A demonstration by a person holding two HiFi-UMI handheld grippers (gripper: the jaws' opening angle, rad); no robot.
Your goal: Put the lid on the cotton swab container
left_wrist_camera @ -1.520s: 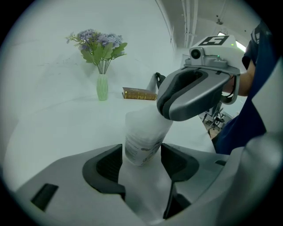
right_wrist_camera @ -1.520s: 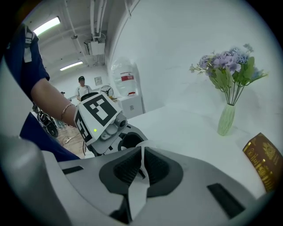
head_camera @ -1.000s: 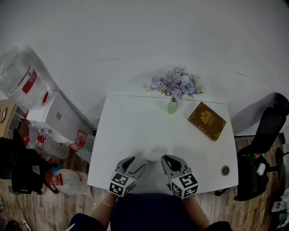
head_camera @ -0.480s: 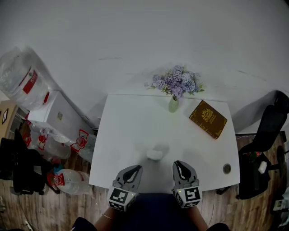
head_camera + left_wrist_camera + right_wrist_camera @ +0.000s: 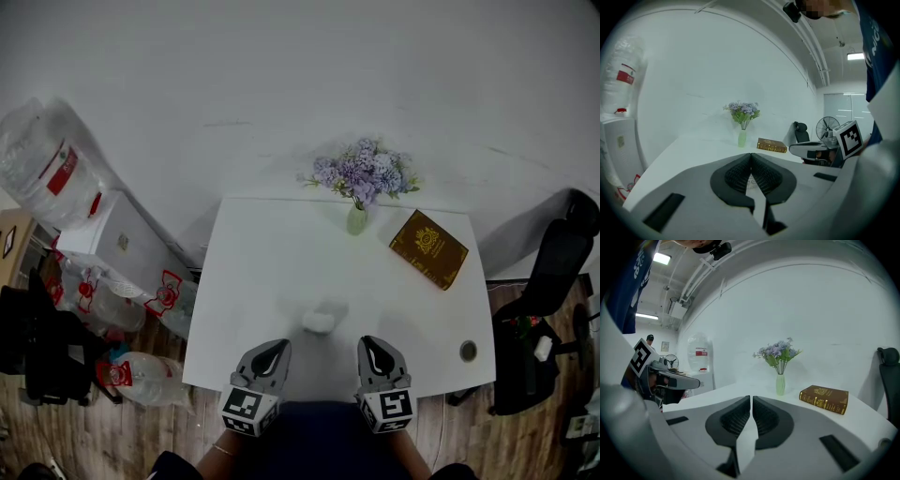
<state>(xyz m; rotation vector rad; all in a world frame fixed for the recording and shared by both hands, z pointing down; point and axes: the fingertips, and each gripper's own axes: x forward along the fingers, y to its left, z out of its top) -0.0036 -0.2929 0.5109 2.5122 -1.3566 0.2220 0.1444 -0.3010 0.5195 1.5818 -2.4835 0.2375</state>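
Observation:
The cotton swab container (image 5: 319, 321), a small white tub with a pale top, stands alone on the white table (image 5: 272, 253) near its front edge. I cannot make out whether its lid is seated. My left gripper (image 5: 271, 351) hovers just in front of it on the left. Its jaws are finishing closing, pads together with nothing between them (image 5: 751, 155). On the right, equally far back, my right gripper (image 5: 374, 347) is shut and empty (image 5: 751, 399). Neither gripper touches the container.
A green vase of purple flowers (image 5: 357, 217) stands at the table's far edge, with a brown book (image 5: 428, 249) to its right. A round cable hole (image 5: 468, 352) is at the front right corner. A black chair (image 5: 555, 272) stands right; water bottles (image 5: 117, 307) lie left.
Both grippers have drawn back from the container to the table's front edge. The left jaws, open beside the container a second ago, are now together. The container stays put.

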